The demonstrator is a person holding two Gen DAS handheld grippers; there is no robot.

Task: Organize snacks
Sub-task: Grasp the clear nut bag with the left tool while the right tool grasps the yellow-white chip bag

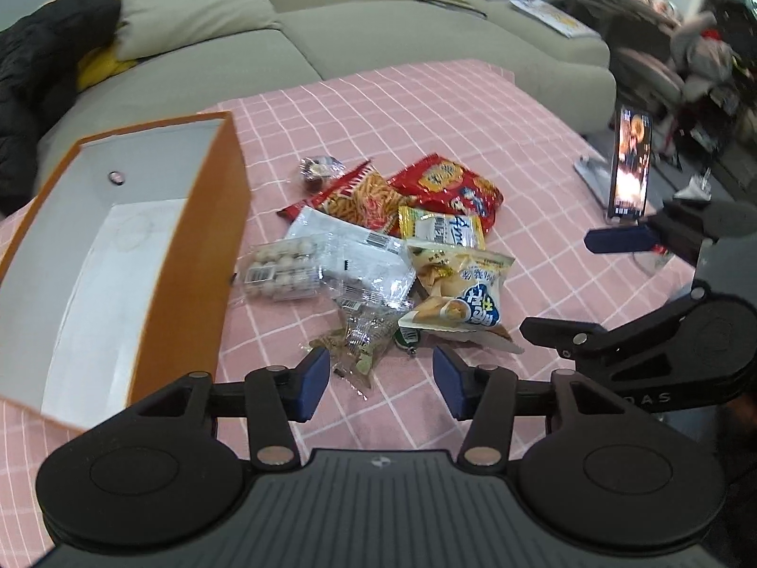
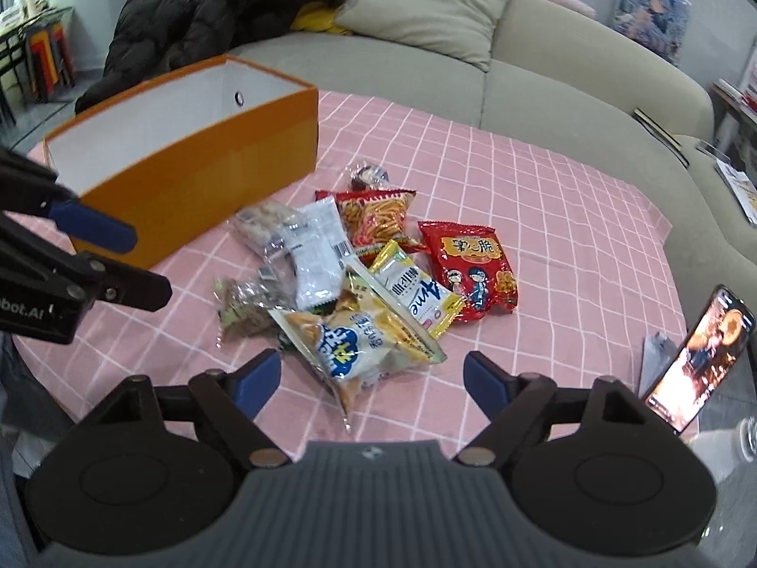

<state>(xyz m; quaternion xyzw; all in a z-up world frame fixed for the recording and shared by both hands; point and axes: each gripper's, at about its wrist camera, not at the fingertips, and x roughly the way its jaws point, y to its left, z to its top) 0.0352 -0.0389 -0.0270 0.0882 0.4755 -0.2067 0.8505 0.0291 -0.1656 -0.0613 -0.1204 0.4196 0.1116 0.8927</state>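
Snack packets (image 2: 359,279), roughly nine, beside one box (image 2: 198,170).

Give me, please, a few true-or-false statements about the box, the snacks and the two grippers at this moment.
1. The orange box already holds several snacks. False: only its white inside shows.
2. The left gripper is open and holds nothing. True.
3. The red cracker bag lies on the pink checked cloth. True.
4. The right gripper is shut on the yellow chip bag. False: its jaws stand open around the bag's near end.
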